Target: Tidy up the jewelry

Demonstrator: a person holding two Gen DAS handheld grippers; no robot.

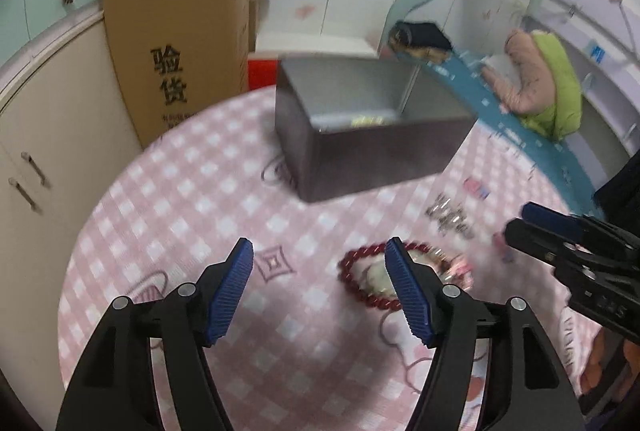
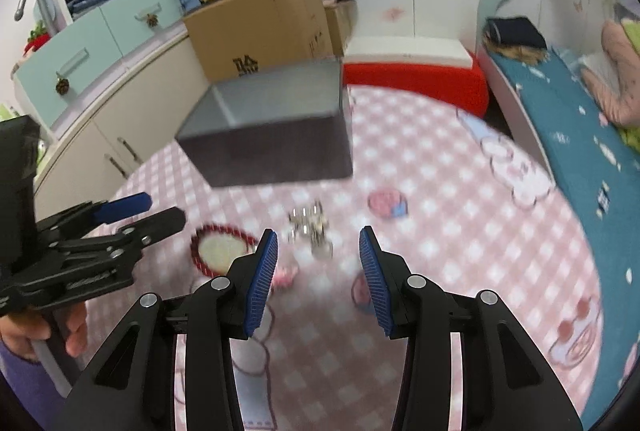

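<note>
Most of the jewelry is not yet put away. On the pink checked table (image 1: pixel 192 167) a red bead bracelet (image 1: pixel 352 273) lies near, a silver piece (image 2: pixel 312 227) just right of it, and a small pink item (image 2: pixel 387 204) farther right. The dark box (image 1: pixel 360 151) stands open at the far side, with something yellowish inside, too blurred to name. The left gripper (image 1: pixel 320 287) and right gripper (image 2: pixel 318 279) both hang over the pieces with jaws apart, holding nothing.

Tablecloth (image 1: pixel 192 191): smooth pink check. Box (image 1: pixel 360 151): matt dark walls. Bracelet (image 1: pixel 360 271): glossy red beads. Pads (image 2: pixel 262 283): ribbed blue. Carton (image 1: pixel 180 47): brown cardboard.
</note>
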